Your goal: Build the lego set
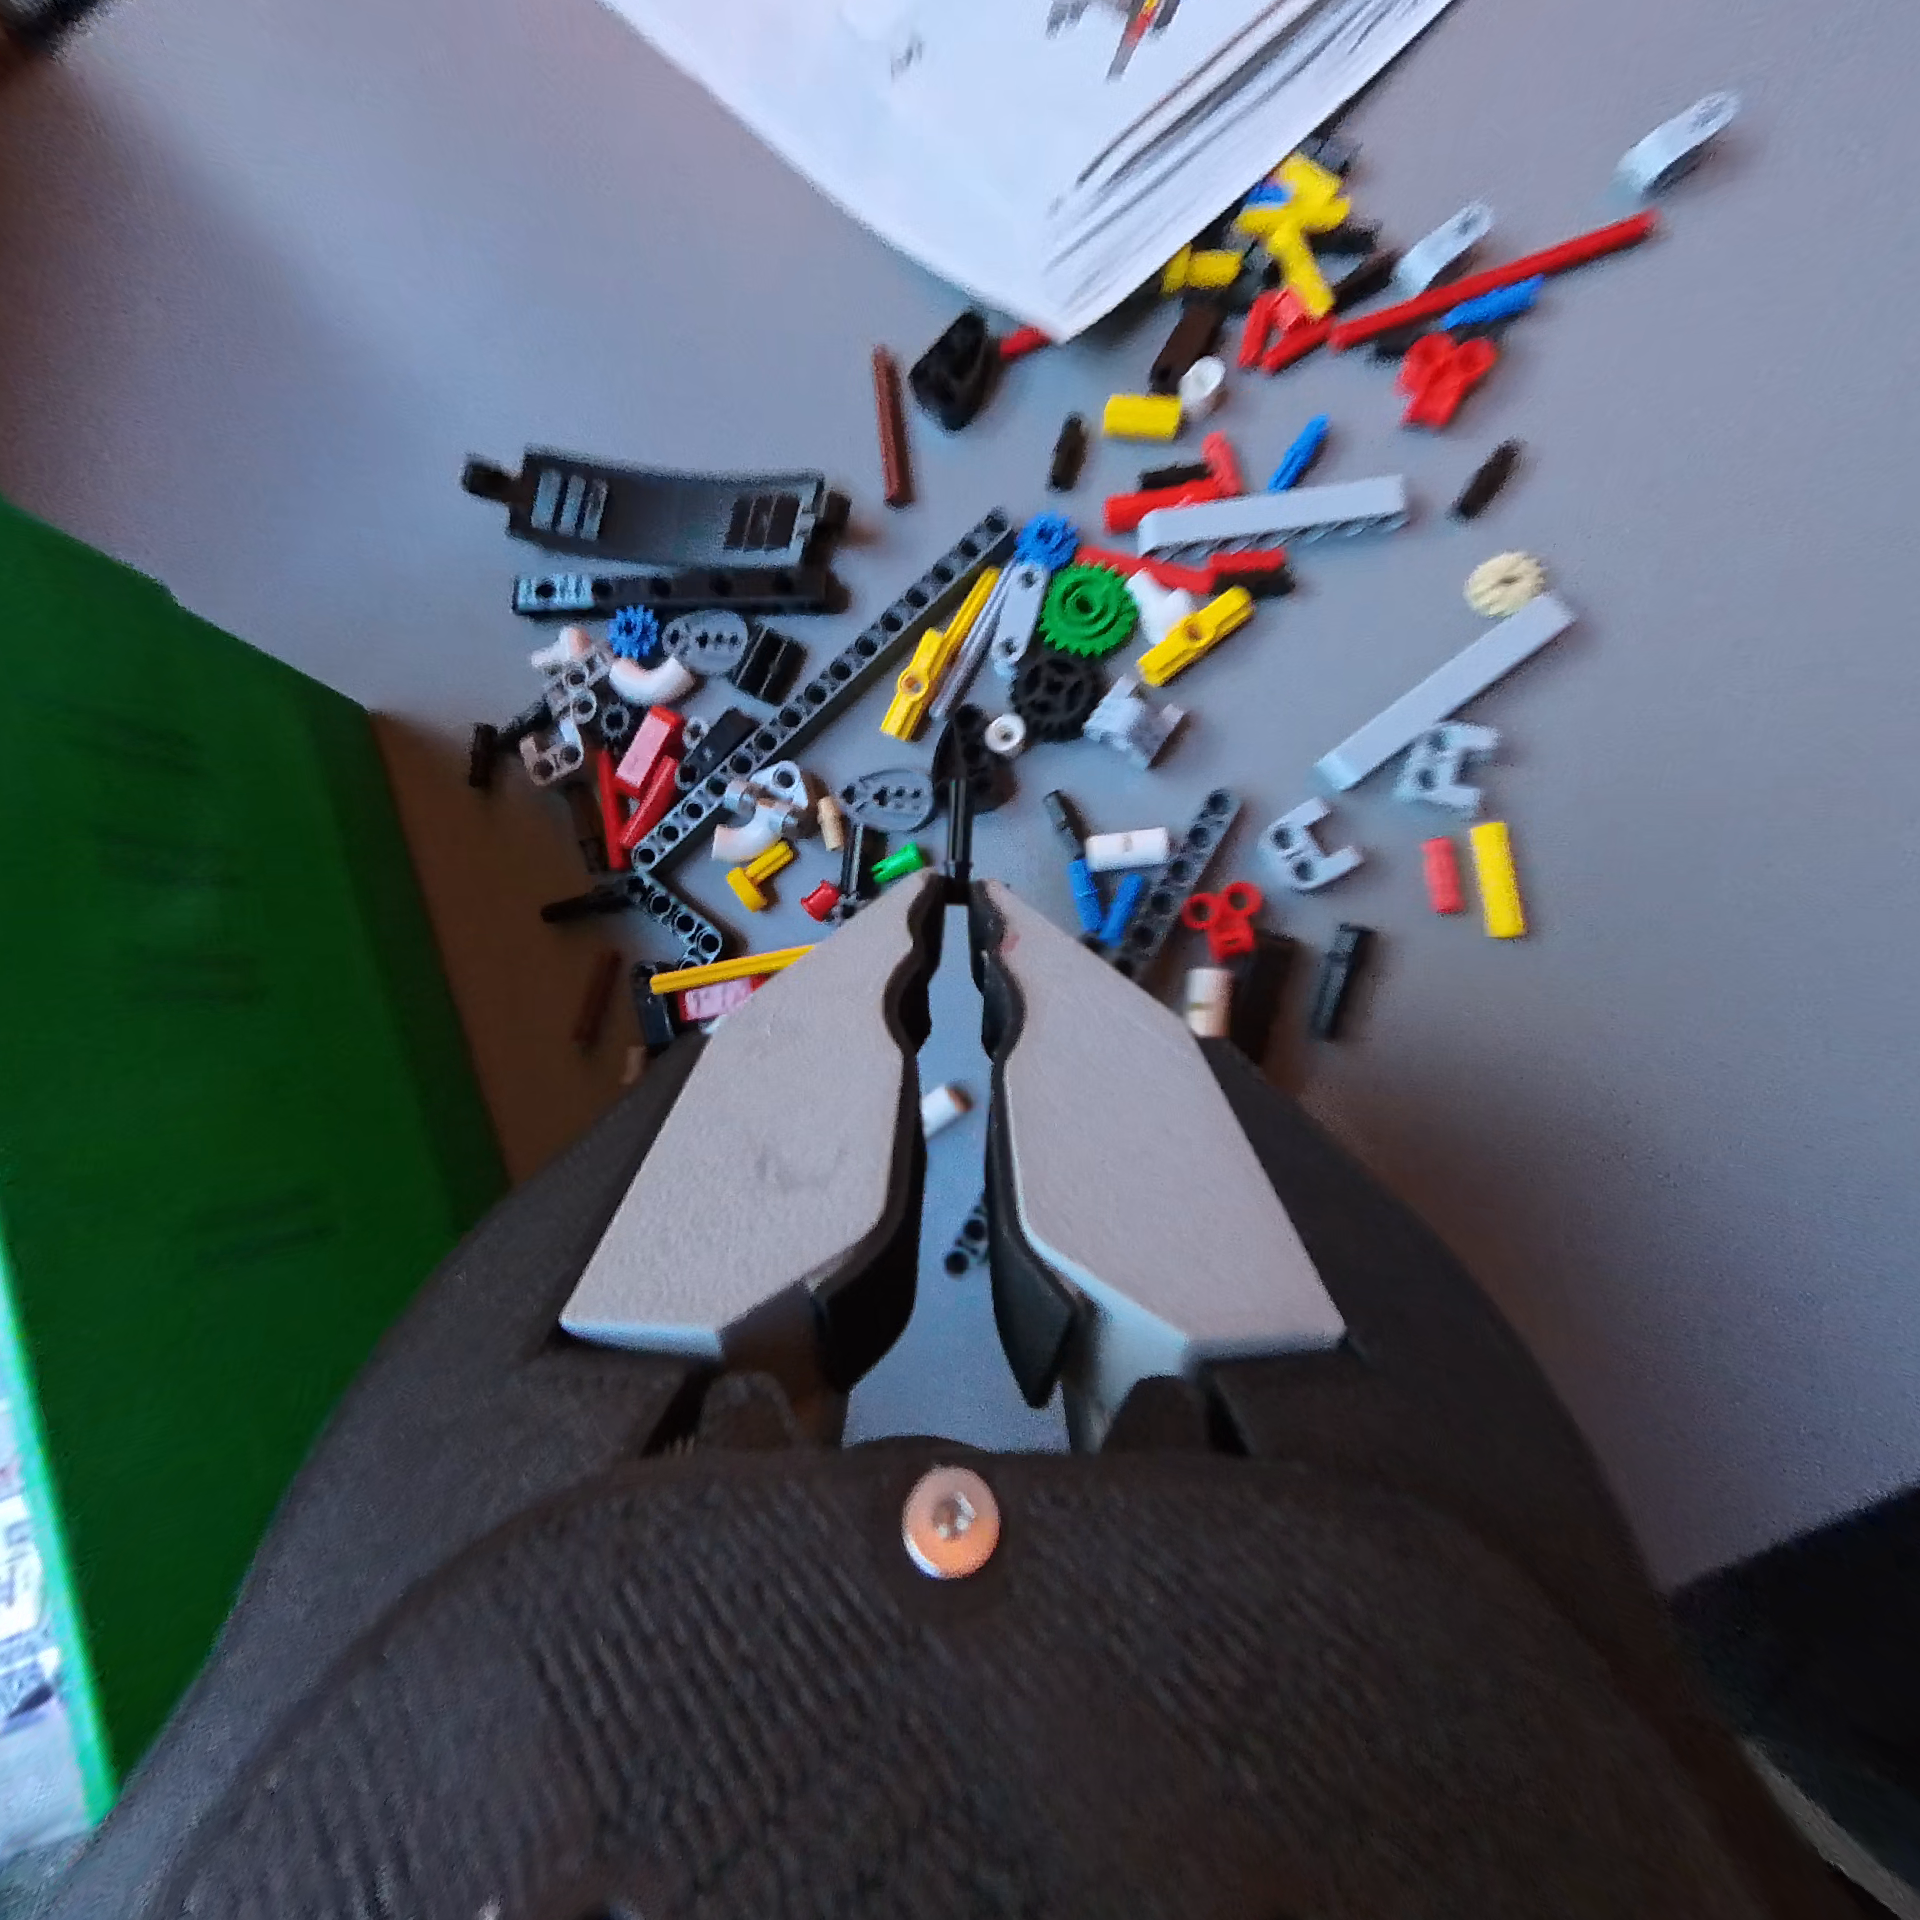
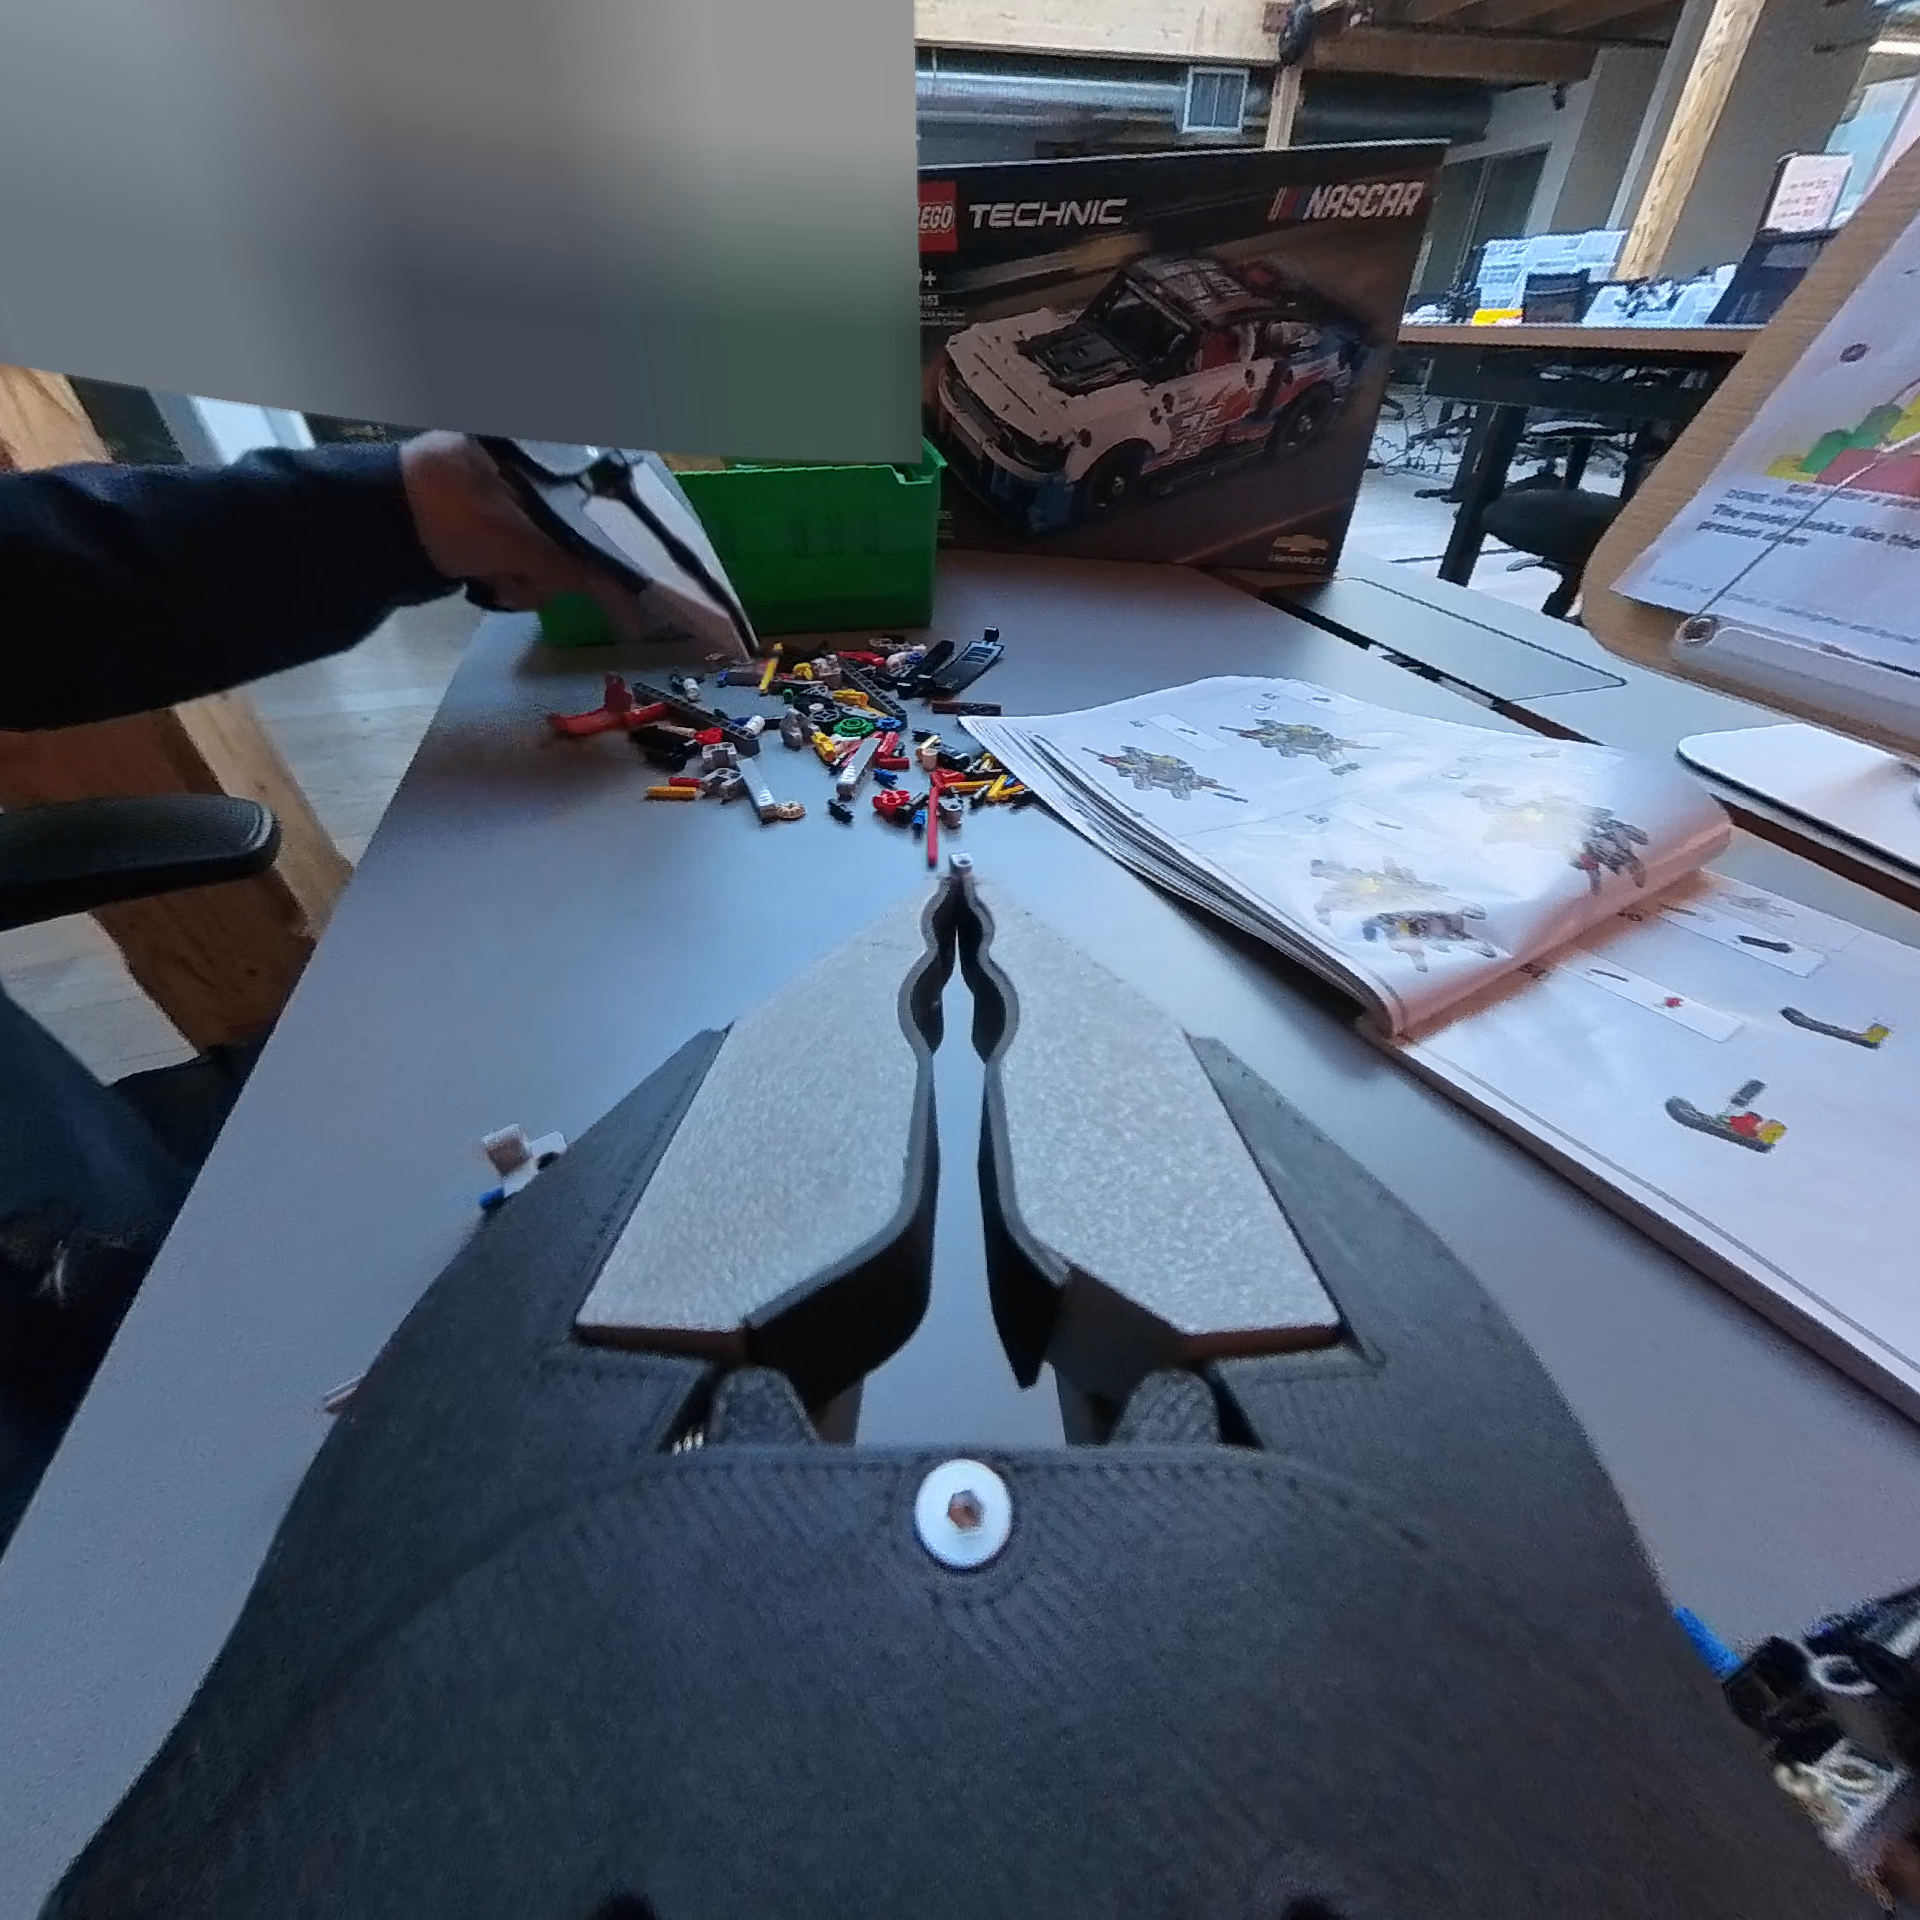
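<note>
Left tool [image 1: 957, 881] is pointing down into the pile of building-toy parts [image 1: 1039, 644] on the grey table [image 1: 416, 260], tips pinched on a thin black axle pin [image 1: 957, 821] that sticks straight out from the tips toward a black gear [image 1: 1057, 694] and a green gear [image 1: 1086, 611]. A small green pin [image 1: 896, 862] and a yellow axle [image 1: 727, 968] sit just beside the left finger. Right tool [image 2: 957, 881] hangs over bare table well short of the pile, tips squeezed on a small light grey piece [image 2: 961, 864], can't tell exactly what kind. An open instruction booklet [image 2: 1351, 831] lies to its right, with a green bin [image 2: 821, 540] and the set's box [image 2: 1174, 353] at the back.
</note>
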